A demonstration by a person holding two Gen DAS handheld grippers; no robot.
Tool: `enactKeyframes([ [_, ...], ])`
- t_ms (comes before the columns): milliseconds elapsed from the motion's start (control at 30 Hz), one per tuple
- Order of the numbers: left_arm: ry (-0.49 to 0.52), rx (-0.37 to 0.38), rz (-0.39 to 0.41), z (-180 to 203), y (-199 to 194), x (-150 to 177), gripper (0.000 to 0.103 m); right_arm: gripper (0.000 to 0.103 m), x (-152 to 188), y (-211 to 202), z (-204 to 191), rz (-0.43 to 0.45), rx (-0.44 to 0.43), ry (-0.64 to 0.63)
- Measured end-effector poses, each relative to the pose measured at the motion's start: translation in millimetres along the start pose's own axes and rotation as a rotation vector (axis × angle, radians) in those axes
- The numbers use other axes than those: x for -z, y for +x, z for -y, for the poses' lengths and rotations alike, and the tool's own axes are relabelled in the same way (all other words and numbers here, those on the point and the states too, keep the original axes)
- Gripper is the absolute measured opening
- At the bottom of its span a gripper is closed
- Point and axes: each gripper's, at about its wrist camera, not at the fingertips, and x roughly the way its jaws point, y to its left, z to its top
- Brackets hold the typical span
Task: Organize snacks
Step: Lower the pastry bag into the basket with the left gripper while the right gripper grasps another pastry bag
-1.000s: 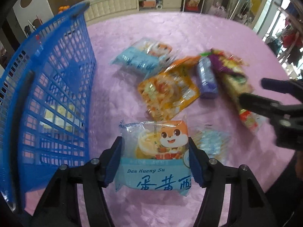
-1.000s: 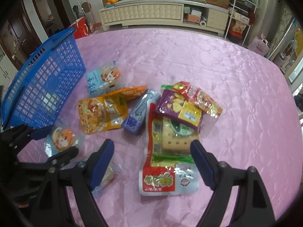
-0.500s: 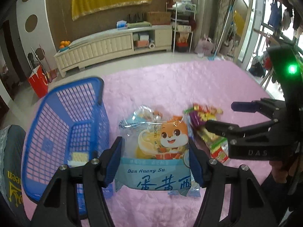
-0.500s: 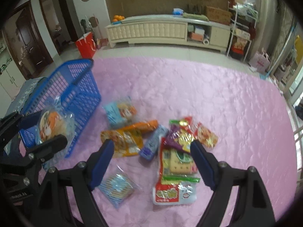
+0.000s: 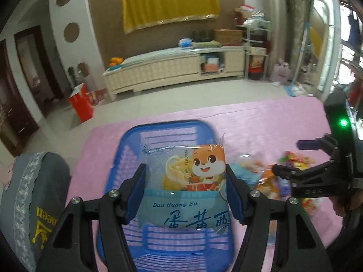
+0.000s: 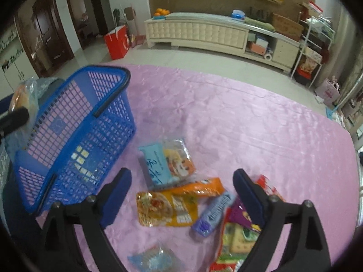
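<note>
My left gripper (image 5: 184,170) is shut on a blue snack packet with a cartoon fox (image 5: 197,176) and holds it in the air over the open blue basket (image 5: 168,131). The same packet (image 6: 22,97) shows at the far left of the right wrist view, above the basket (image 6: 74,122). My right gripper (image 6: 181,174) hovers over the loose snacks, its jaws opening with nothing pressed between them. Below it lie a second blue fox packet (image 6: 168,163), an orange packet (image 6: 165,208), a purple bar (image 6: 213,215) and a red and green cracker packet (image 6: 238,242).
A pink cloth (image 6: 249,124) covers the table. A small clear blue packet (image 6: 154,258) lies near the front edge. A grey padded chair back (image 5: 29,204) stands left of the basket. Beyond the table are a floor, a red bag (image 6: 116,42) and a low cabinet (image 6: 204,34).
My left gripper has risen with the fox packet and swung left until it hangs over the basket. My right gripper has lifted and shifted left, and its jaws stand wider.
</note>
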Motion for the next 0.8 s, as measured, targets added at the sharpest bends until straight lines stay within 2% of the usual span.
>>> enactKeyframes([
  [67,-0.018,-0.01,-0.029,-12.4,14.3,0.9,0.062,0.095,-4.4,18.6,-8.0,-0.027,0.005,-0.023],
  [200,-0.006,0.016,-0.106,-21.8,42.8,3.6,0.062,0.095,-8.9,50.2,-15.1,-0.097,-0.017,-0.042],
  [300,-0.009,0.031,-0.159,-26.8,58.0,3.8,0.062,0.095,-13.6,68.0,-18.9,-0.117,-0.011,-0.06],
  [400,-0.012,0.086,-0.178,-28.9,66.6,1.3,0.063,0.095,-16.1,87.4,-19.6,-0.162,-0.019,-0.068],
  [500,0.021,0.06,-0.195,-27.2,78.9,-1.2,0.063,0.095,-16.6,102.3,-15.7,-0.193,-0.002,-0.074],
  [567,0.024,0.078,-0.224,-26.4,87.5,-2.2,0.063,0.095,-17.2,107.5,-12.6,-0.186,-0.028,-0.06],
  [633,0.015,0.099,-0.239,-29.1,94.3,-4.4,0.063,0.087,-17.8,106.2,-8.3,-0.161,-0.033,-0.05],
  [667,0.018,0.101,-0.246,-27.9,98.0,-3.9,0.063,0.079,-17.6,107.2,-7.8,-0.165,-0.053,-0.049],
  [800,0.006,0.093,-0.27,-27.6,110.9,-4.2,0.064,0.072,-14.0,104.8,-12.1,-0.14,-0.034,-0.095],
])
